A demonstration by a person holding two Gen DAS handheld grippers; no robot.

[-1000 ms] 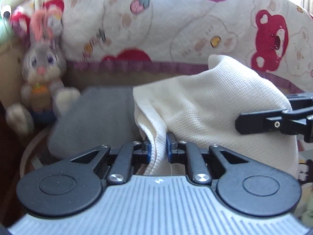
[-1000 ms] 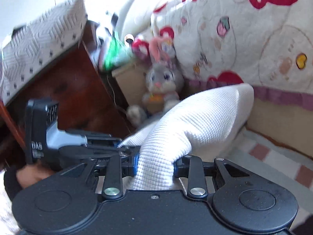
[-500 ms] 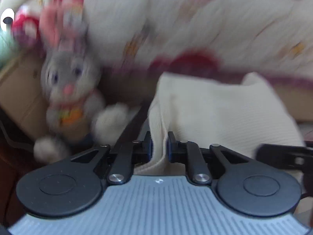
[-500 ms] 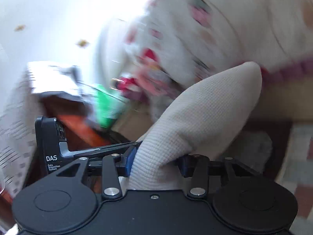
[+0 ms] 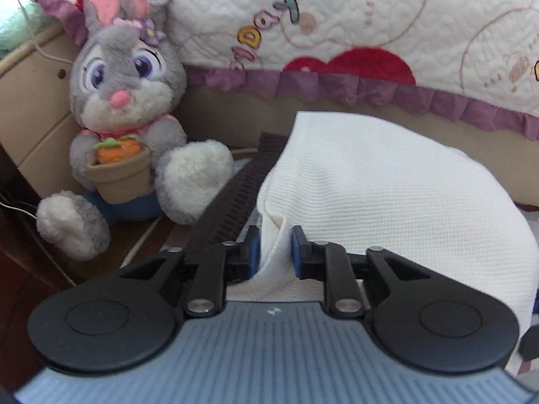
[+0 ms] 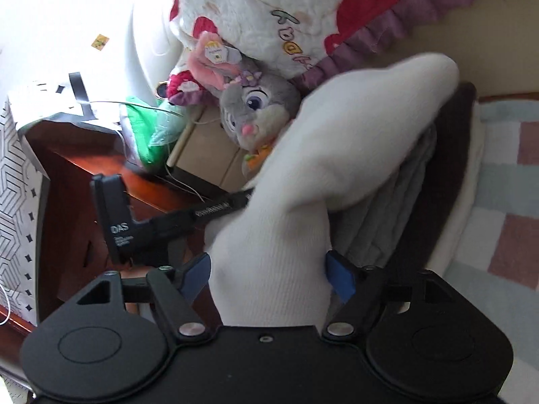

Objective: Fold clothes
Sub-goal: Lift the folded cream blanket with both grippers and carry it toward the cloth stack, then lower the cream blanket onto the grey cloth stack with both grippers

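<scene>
Cream waffle-knit garment point(image 5: 387, 181) lay humped over a dark ribbed cloth point(image 5: 235, 195) beside a plush grey rabbit point(image 5: 124, 101), left gripper point(image 5: 273, 252) jaws opening around a cloth fold, right gripper point(image 6: 269, 272) jaws opening wide, bunched knit between them

text: "DAS" on left gripper point(image 6: 114, 232) black body, smaller lines under it unreadable | quilt point(image 5: 337, 17) embroidered letters, partly readable "oo" | plush rabbit point(image 5: 124, 77) ear tag unreadable
</scene>
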